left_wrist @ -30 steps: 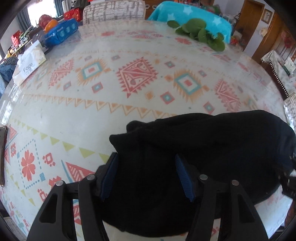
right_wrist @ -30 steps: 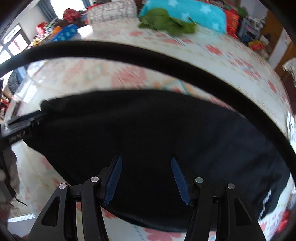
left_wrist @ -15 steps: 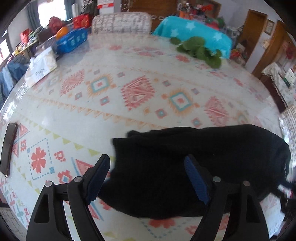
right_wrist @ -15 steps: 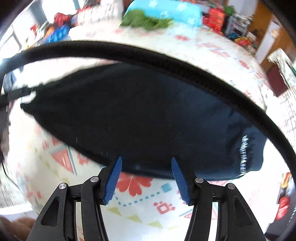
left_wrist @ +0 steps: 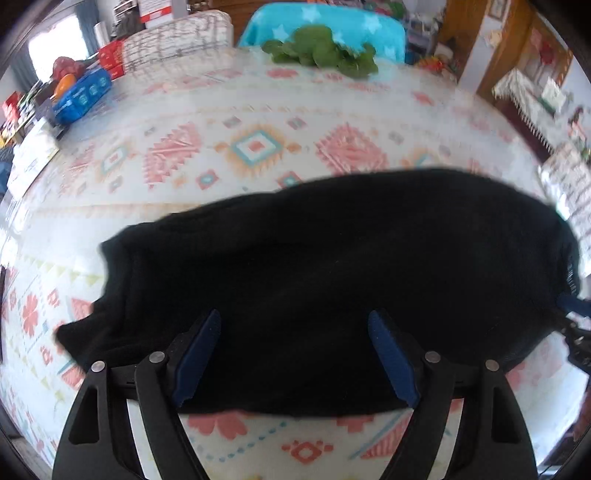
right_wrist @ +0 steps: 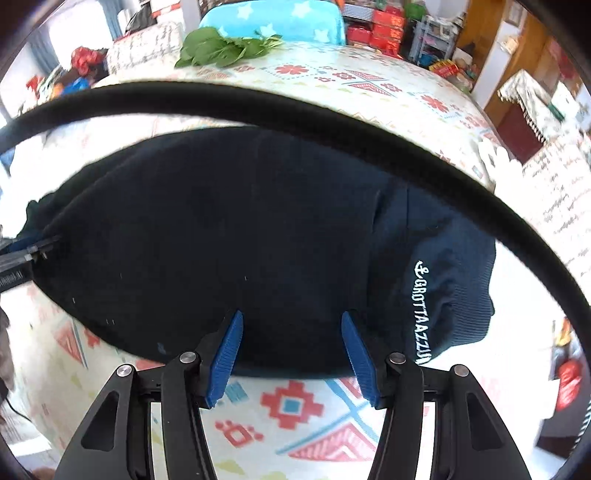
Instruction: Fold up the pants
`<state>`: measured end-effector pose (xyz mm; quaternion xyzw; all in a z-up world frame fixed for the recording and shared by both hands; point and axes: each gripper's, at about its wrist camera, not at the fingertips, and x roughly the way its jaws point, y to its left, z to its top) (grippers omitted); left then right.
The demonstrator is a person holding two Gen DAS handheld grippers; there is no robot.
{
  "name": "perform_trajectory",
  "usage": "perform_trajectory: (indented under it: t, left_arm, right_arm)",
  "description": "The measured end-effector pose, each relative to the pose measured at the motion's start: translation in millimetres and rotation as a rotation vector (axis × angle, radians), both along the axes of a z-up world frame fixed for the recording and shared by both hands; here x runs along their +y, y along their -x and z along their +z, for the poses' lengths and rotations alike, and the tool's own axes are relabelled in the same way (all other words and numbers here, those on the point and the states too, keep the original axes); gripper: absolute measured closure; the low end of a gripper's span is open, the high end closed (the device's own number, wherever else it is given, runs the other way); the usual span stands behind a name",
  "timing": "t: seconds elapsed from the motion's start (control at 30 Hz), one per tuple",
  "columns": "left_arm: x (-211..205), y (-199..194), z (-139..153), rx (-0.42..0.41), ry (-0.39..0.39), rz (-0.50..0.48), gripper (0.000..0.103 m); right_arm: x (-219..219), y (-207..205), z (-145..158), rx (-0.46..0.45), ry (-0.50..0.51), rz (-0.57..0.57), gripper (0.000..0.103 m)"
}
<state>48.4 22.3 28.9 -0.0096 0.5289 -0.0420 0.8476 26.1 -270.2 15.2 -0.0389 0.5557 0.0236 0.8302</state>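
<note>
Dark folded pants (left_wrist: 332, 266) lie flat across the patterned tablecloth (left_wrist: 255, 147). My left gripper (left_wrist: 295, 321) hovers over the near half of the pants, its blue pads wide apart and pressing on nothing. In the right wrist view the pants (right_wrist: 240, 229) show white lettering (right_wrist: 421, 314) at their right end. My right gripper (right_wrist: 291, 319) stands open over the pants' near edge, with no cloth pinched. Each gripper shows at the rim of the other's view: the right one (left_wrist: 576, 325), the left one (right_wrist: 22, 254).
A black cable (right_wrist: 295, 118) arcs across the right wrist view. Green leaves (left_wrist: 321, 51) lie at the table's far edge before a turquoise-covered chair (left_wrist: 325, 22). A blue box (left_wrist: 83, 96) and a tissue box (left_wrist: 33, 155) sit far left.
The left jaws spread wider off the pants' left end, and that gripper slid right over the cloth. The right gripper drew back to the near edge, toward the lettered end.
</note>
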Motion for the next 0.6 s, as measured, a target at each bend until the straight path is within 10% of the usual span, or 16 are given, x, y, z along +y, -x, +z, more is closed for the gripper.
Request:
perform_trajectory:
  t: [0.17,0.6]
  left_arm:
    - [39.1,24.2,28.8,-0.063,0.052,0.124,0.021]
    - [138.5,63.8,7.0,-0.024,0.236,0.363,0.021]
  right_arm:
    - [12.8,-4.5,31.3,-0.031,-0.120,0.100,0.042]
    - [257.6,-103.5,50.3,0.005,-0.167,0.736,0.035]
